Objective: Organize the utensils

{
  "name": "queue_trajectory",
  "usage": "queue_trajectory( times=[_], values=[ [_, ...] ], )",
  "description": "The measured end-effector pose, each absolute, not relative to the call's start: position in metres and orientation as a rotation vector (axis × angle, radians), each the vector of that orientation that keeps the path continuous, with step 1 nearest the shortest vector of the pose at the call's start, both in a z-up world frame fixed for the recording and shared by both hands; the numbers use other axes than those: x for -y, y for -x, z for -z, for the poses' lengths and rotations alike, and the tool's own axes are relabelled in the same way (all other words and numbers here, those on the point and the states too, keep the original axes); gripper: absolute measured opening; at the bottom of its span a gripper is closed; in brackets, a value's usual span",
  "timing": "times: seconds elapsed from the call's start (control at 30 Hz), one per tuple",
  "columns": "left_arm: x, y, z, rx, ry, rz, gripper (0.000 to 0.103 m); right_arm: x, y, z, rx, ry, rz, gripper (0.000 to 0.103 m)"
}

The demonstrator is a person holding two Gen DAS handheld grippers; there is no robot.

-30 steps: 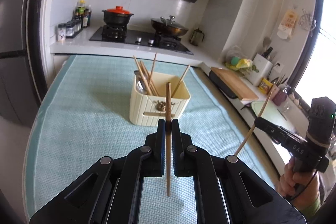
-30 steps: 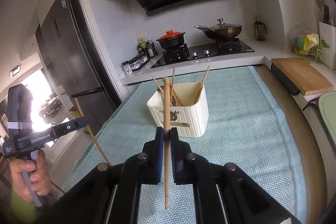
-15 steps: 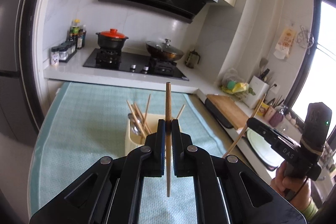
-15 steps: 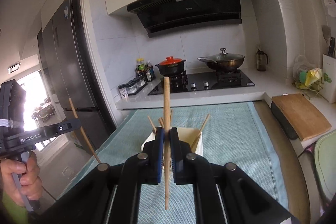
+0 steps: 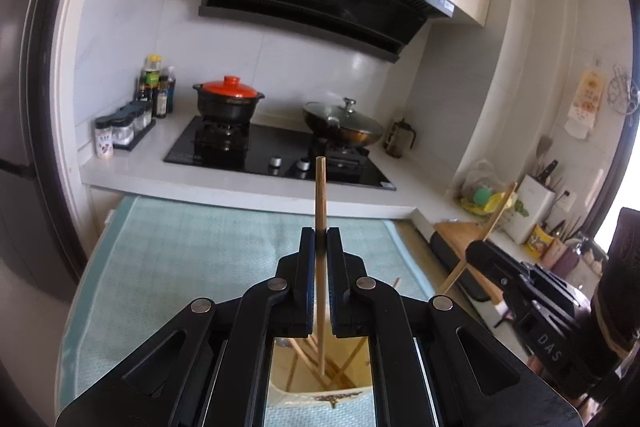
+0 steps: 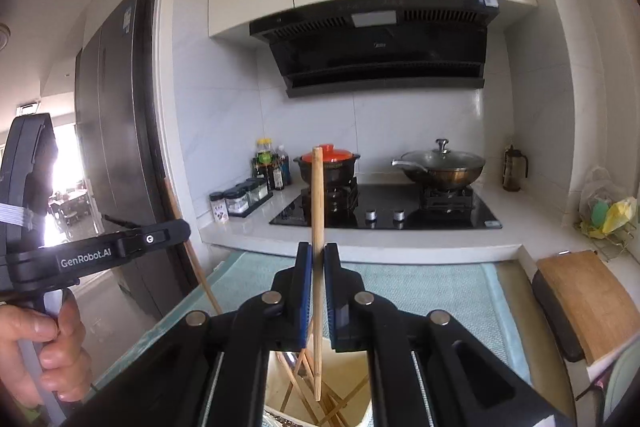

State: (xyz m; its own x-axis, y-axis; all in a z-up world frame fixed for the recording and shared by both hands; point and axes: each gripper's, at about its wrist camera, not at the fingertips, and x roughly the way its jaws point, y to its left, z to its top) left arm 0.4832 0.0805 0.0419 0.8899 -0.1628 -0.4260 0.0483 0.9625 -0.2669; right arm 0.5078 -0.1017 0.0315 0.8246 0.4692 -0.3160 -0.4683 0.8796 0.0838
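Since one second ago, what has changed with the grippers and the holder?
Both grippers advanced over the cream holder, which now shows beneath them. Unchanged: left gripper and right gripper each stay shut on an upright chopstick.

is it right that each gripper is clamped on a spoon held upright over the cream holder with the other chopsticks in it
Not quite: no spoon is held. The left gripper is shut on a wooden chopstick, as the left wrist view shows, and the right gripper is shut on another chopstick in the right wrist view. The rest holds: both stand upright over the cream holder with chopsticks inside.
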Motion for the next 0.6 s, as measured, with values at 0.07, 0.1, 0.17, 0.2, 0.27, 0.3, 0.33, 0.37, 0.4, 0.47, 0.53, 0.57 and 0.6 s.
queue_trajectory(
  times=[0.07, 0.1, 0.17, 0.2, 0.27, 0.3, 0.33, 0.37, 0.4, 0.47, 0.53, 0.57, 0.6],
  values=[
    [-0.077, -0.499, -0.023, -0.504, 0.239, 0.101, 0.003, 0.093, -0.528, -0.011, -0.424, 0.01, -0.509, 0.007],
    [-0.076, -0.506, -0.012, -0.53, 0.235, 0.099, 0.003, 0.089, -0.536, 0.0, -0.464, 0.011, -0.512, 0.007],
    [-0.075, -0.518, 0.008, -0.576, 0.229, 0.092, 0.003, 0.082, -0.553, 0.023, -0.55, 0.027, -0.507, 0.007],
    [-0.074, -0.523, 0.017, -0.598, 0.229, 0.092, 0.003, 0.081, -0.56, 0.033, -0.582, 0.023, -0.506, 0.007],
    [-0.073, -0.532, 0.032, -0.635, 0.226, 0.088, 0.004, 0.078, -0.573, 0.053, -0.653, 0.02, -0.512, 0.007],
    [-0.071, -0.535, 0.039, -0.648, 0.223, 0.085, 0.004, 0.076, -0.579, 0.063, -0.69, 0.018, -0.513, 0.007],
    [-0.07, -0.538, 0.044, -0.663, 0.218, 0.076, 0.004, 0.075, -0.585, 0.071, -0.718, 0.012, -0.515, 0.007],
    [-0.069, -0.541, 0.048, -0.677, 0.212, 0.058, 0.005, 0.074, -0.589, 0.077, -0.74, 0.011, -0.515, 0.008],
    [-0.069, -0.543, 0.05, -0.684, 0.211, 0.048, 0.011, 0.074, -0.593, 0.08, -0.753, 0.014, -0.508, 0.012],
    [-0.071, -0.541, 0.05, -0.681, 0.215, 0.032, 0.041, 0.077, -0.596, 0.08, -0.748, 0.003, -0.499, 0.056],
    [-0.075, -0.53, 0.041, -0.637, 0.207, -0.01, 0.079, 0.084, -0.592, 0.07, -0.703, -0.022, -0.485, 0.065],
    [-0.076, -0.523, 0.036, -0.605, 0.197, -0.021, 0.081, 0.088, -0.589, 0.063, -0.683, -0.022, -0.474, 0.065],
    [-0.077, -0.516, 0.03, -0.586, 0.185, -0.024, 0.084, 0.092, -0.586, 0.057, -0.666, -0.018, -0.464, 0.065]
  ],
)
